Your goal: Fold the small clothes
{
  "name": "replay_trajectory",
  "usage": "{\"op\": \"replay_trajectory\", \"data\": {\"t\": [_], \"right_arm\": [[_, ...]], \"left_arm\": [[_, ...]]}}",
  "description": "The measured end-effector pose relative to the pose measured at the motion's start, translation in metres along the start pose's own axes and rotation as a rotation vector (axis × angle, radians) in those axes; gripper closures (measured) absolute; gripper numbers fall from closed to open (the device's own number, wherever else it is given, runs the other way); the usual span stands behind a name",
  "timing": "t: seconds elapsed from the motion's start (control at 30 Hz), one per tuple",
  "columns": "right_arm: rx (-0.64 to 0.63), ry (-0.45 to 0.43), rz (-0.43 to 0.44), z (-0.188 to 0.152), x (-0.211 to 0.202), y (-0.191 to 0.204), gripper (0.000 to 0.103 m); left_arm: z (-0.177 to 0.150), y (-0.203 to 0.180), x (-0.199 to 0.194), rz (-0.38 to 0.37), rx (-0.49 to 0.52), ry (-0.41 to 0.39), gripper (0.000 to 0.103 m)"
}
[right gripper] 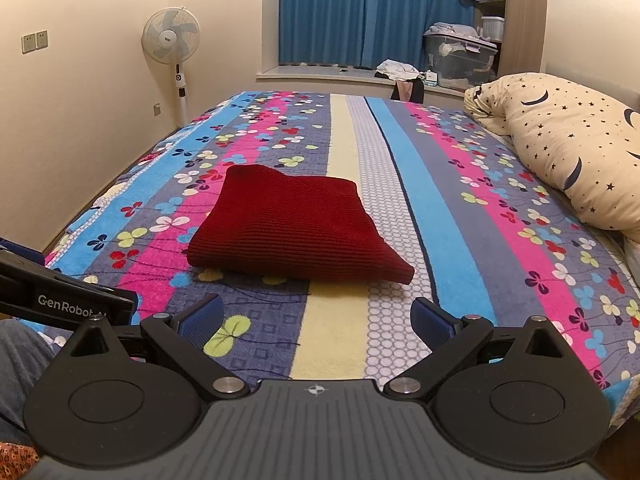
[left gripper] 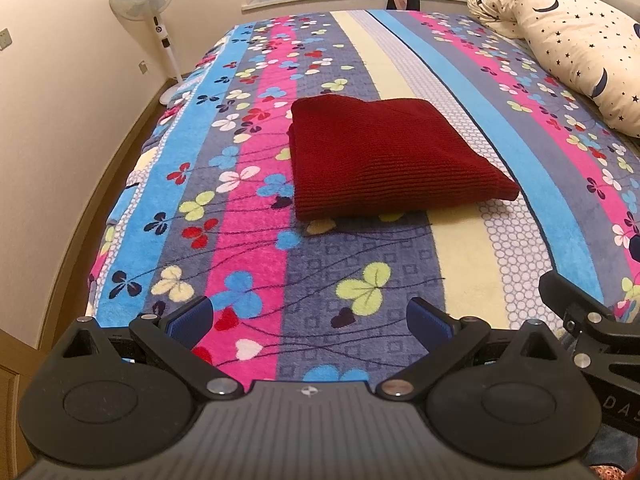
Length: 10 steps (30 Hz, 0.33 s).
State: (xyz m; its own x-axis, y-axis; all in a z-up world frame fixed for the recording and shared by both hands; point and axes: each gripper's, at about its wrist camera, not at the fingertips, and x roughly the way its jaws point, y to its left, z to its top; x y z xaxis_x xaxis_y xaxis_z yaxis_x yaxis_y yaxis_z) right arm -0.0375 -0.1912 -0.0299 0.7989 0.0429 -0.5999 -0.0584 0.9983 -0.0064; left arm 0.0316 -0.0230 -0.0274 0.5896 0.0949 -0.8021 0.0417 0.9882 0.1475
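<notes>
**Left wrist view: folded red knit lies mid-bed, both grippers held wide and empty**

Left wrist view is filled by a bed (left gripper: 460, 264) covered in a striped blanket of blue, pink, grey and cream bands scattered with clover shapes. Cream walls are seen around it, and blue curtains (right gripper: 344, 12) are drawn behind a window ledge at the far end. A standing fan (right gripper: 171, 38) is parked by the left wall; a star-and-moon pillow (right gripper: 568, 144) is slumped along the bed's right side. Storage bins are stacked beyond it, in the corner.

The red knitted garment (left gripper: 384, 156) is laid flat in a folded, roughly square bundle across the grey and cream stripes, well apart from the pillow.

The left hand-held gripper (left gripper: 310, 320) is held low over the near edge, fingers spread, nothing between them. The right hand-held gripper (right gripper: 318, 318) is posed alongside it, likewise spread and empty, pointed toward the garment.
</notes>
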Motion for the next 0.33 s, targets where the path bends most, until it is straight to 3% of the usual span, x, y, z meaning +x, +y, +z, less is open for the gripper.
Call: {"op": "replay_trajectory", "data": {"t": [0.33], "right_arm": [[0.006, 0.006, 0.011, 0.0012, 0.0027, 0.0051, 0.004]], "left_arm": [[-0.0016, -0.0041, 0.0038, 0.012, 0.022, 0.000, 0.000]]}}
